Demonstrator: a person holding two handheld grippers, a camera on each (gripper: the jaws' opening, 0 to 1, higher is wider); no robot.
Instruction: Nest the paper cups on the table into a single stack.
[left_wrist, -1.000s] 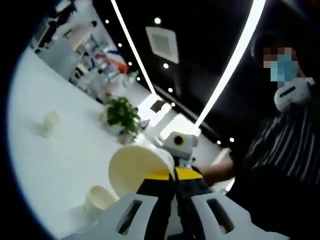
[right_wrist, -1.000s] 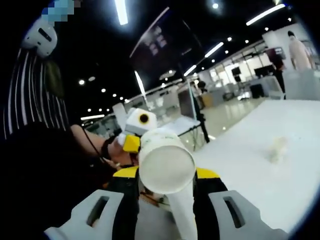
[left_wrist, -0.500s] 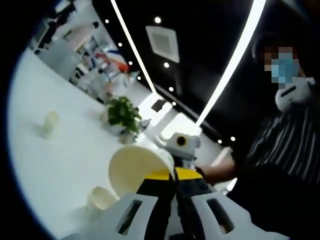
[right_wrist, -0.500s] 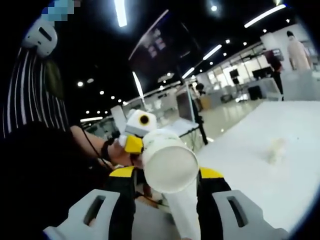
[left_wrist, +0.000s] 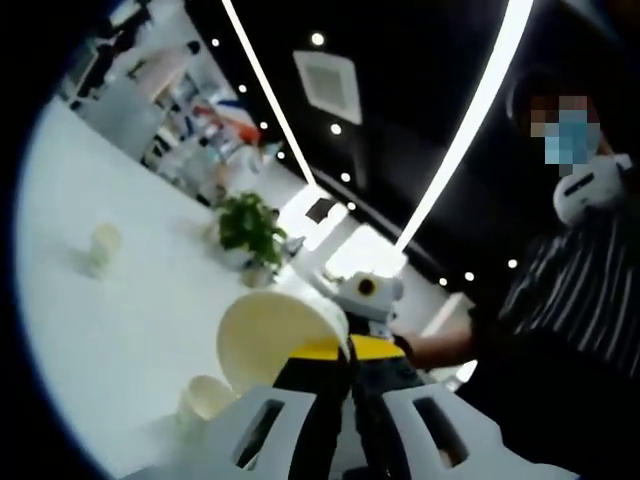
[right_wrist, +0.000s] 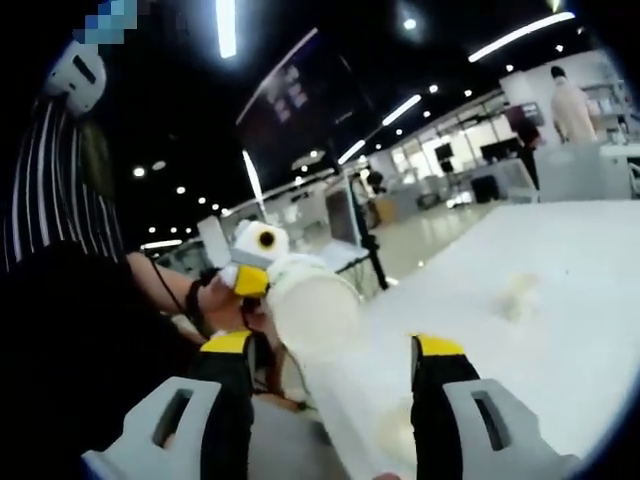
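Observation:
My left gripper (left_wrist: 349, 348) is shut on the rim of a white paper cup (left_wrist: 272, 335), held above the table with its mouth turned toward this camera. In the right gripper view the same cup (right_wrist: 312, 308) shows its base end, with the left gripper (right_wrist: 248, 268) holding it from behind. My right gripper (right_wrist: 333, 345) stands open, its jaws wide on either side of the cup and not touching it. The right gripper (left_wrist: 365, 293) shows just behind the cup. Loose cups stand on the white table: one near (left_wrist: 205, 398), one far (left_wrist: 101, 244), and a small one (right_wrist: 515, 296).
A potted green plant (left_wrist: 248, 228) stands on the white table (left_wrist: 120, 320) beyond the held cup. The person in a striped top (left_wrist: 580, 300) stands close behind both grippers. More of the table (right_wrist: 560, 340) stretches off to the right in the right gripper view.
My right gripper's jaws have spread apart and let go of the cup they were shut on. The cup stays in the left gripper, which has hardly moved.

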